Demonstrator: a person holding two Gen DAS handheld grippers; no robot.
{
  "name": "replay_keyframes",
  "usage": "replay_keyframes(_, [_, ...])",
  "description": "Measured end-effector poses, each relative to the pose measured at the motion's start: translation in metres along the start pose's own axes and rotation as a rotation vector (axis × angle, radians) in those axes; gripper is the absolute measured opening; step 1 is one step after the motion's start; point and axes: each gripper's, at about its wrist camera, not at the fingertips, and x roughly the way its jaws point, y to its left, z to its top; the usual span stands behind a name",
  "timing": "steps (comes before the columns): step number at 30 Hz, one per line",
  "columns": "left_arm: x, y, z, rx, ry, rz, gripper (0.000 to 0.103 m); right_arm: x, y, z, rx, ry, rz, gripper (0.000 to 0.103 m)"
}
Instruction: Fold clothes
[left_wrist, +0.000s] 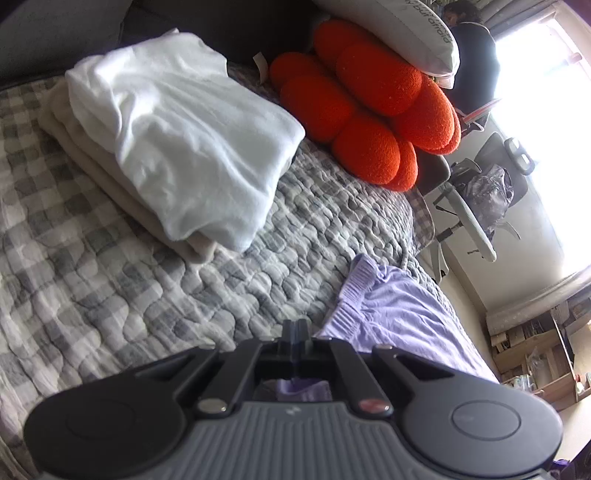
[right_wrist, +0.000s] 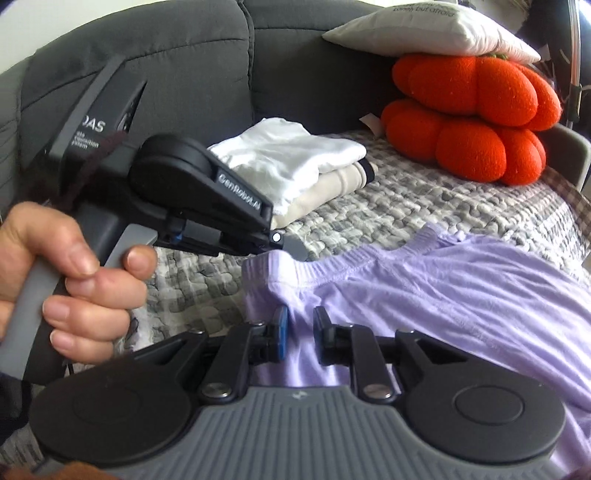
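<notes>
On the checked quilt (right_wrist: 424, 206), a lilac garment (right_wrist: 461, 295) is spread out at the near edge, its waistband pinched by the left hand-held gripper (right_wrist: 291, 248), jaws shut tight on the cloth. The right hand-held gripper (right_wrist: 300, 325) is held over the fabric, jaws apart, nothing clamped. Farther back, folded white and beige clothes (left_wrist: 177, 140) are stacked beside orange cushions (left_wrist: 369, 110).

Daylight comes from a window (left_wrist: 546, 129) at the right of the left wrist view, and it is overexposed to pure white with haze around it. The white folded clothes (left_wrist: 177, 136) also glare a little. The shadows are soft. Both views bend strongly at the edges, and their corners are dark. The hand (right_wrist: 62, 280) looks slightly soft.
</notes>
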Motion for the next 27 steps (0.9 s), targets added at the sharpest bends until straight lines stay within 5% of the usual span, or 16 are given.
replay_keyframes(13, [0.0,0.026,0.005,-0.125,0.028,-0.052,0.003,-0.013,-0.014,0.003,0.027,-0.02,0.016,0.032])
replay_keyframes(19, [-0.005,0.035,0.008,-0.177,0.033,-0.092,0.018,-0.014,-0.024,0.006,0.066,-0.045,-0.069,0.033])
replay_keyframes(27, [-0.009,0.04,0.005,-0.214,0.061,-0.103,0.021,-0.005,-0.038,0.012,0.051,-0.015,-0.136,0.033])
